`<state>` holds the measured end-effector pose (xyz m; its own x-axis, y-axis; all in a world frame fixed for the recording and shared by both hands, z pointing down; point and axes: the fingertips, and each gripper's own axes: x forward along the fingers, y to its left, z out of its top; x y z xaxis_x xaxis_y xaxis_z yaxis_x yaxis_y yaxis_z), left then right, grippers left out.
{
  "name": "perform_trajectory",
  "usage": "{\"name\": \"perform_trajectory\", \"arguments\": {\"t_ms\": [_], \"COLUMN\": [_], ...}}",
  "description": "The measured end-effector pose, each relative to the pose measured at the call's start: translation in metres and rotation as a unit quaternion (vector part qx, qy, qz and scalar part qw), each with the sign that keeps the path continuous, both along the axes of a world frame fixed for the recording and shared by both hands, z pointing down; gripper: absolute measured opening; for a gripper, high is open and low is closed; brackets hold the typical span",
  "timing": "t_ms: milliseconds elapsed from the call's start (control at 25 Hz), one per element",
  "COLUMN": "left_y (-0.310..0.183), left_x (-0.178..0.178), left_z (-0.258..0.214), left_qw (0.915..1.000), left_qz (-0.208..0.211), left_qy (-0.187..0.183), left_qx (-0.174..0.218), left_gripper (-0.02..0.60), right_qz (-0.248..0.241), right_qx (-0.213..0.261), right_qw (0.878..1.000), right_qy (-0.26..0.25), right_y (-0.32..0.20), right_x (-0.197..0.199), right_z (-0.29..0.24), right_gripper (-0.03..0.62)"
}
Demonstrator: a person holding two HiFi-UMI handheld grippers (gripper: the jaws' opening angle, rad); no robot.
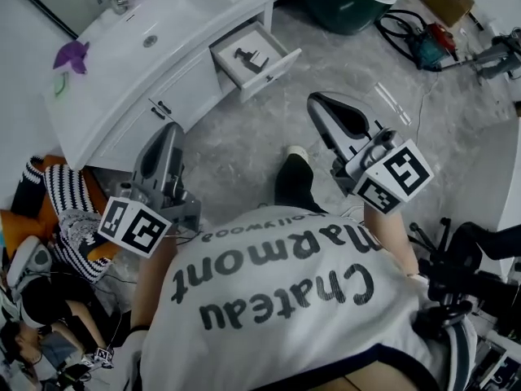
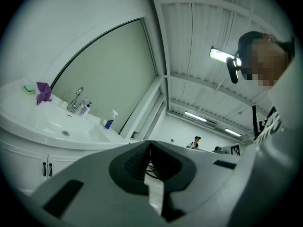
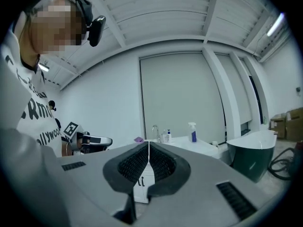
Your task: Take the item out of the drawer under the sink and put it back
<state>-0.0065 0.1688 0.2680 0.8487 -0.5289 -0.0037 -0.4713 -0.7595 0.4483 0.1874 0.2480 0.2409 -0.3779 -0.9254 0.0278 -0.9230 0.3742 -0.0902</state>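
- Two pairs of jaws are pressed shut with nothing between them. The left gripper (image 2: 150, 145) and the right gripper (image 3: 148, 144) are carried level, aimed toward the vanity (image 1: 175, 84) and well apart from it.
- Closed, empty jaws this far off suggest that neither tool is committed to a grasp. Either would have to open before taking anything.
- Beyond them, the drawer (image 1: 275, 69) beside the sink (image 1: 167, 19) stands pulled out. Its inside is exposed to a reach from the front and above, which is probably why it sits that way.
- A dark item (image 1: 248, 58), too small to identify, lies on the floor of that drawer. The task's thing is in there and in neither gripper.
- Only the head view shows the open drawer and what it holds. Neither gripper view catches it.
- The left gripper view alone brings the faucet (image 2: 75, 100) close. It also shows a purple object (image 2: 43, 92) on the white worktop (image 2: 23, 110) and the cabinet door handles (image 2: 47, 168) below.
- The right gripper view alone takes the vanity from farther off. It shows a spray bottle (image 3: 192, 132) standing on top and a dark green tub (image 3: 251, 157) just beside the vanity.
- That same view has the other gripper's marker cube (image 3: 70, 129) at its left edge.
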Motion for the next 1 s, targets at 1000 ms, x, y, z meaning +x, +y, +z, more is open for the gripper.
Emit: {"name": "perform_trajectory", "arguments": {"t_ms": [1000], "left_y": [-0.131], "left_x": [0.182], "left_z": [0.003], "left_qw": [0.9829], "left_qz": [-0.184], "left_qy": [-0.006], "left_qx": [-0.004], "left_gripper": [0.009], "right_qz": [-0.164], "right_qx": [0.008], "right_qw": [0.986], "right_qy": [-0.005], "right_y": [-0.193], "right_x": [0.216], "right_z": [-0.002], "right_gripper": [0.014]}}
